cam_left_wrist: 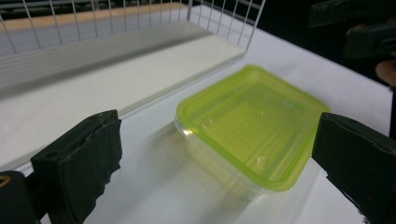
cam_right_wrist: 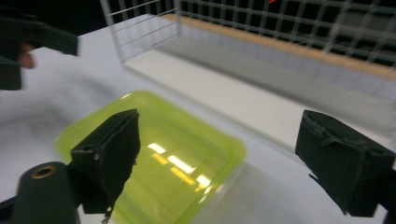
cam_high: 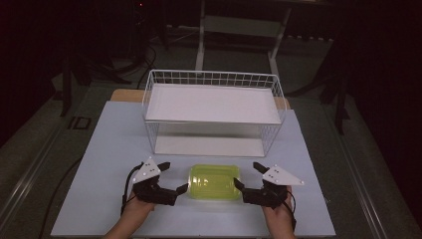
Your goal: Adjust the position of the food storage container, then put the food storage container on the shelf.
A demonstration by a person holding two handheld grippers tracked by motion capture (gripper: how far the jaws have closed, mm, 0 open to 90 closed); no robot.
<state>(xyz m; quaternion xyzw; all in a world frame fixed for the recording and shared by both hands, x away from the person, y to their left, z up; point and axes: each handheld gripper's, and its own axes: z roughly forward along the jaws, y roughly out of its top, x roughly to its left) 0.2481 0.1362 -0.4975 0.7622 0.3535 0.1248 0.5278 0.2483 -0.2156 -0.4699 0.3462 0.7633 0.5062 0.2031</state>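
A clear plastic box with a yellow-green lid (cam_high: pixel 215 181) (cam_left_wrist: pixel 250 128) (cam_right_wrist: pixel 154 158) lies flat on the white table, just in front of the wire basket (cam_high: pixel 149 94). My left gripper (cam_high: pixel 175 177) (cam_left_wrist: pixel 215 163) stands open at the box's left end, jaws spread wide and not touching it. My right gripper (cam_high: pixel 247 175) (cam_right_wrist: pixel 219 154) is open at the box's right end, with one jaw over the lid's near corner and the other off to the side.
The white wire basket (cam_left_wrist: pixel 224 23) (cam_right_wrist: pixel 243 23) holds a white shelf board (cam_high: pixel 214 102) and sits at the middle back of the table top (cam_high: pixel 109 149). Beyond the table lie dark floor and stand legs. Free table surface lies left and right of the box.
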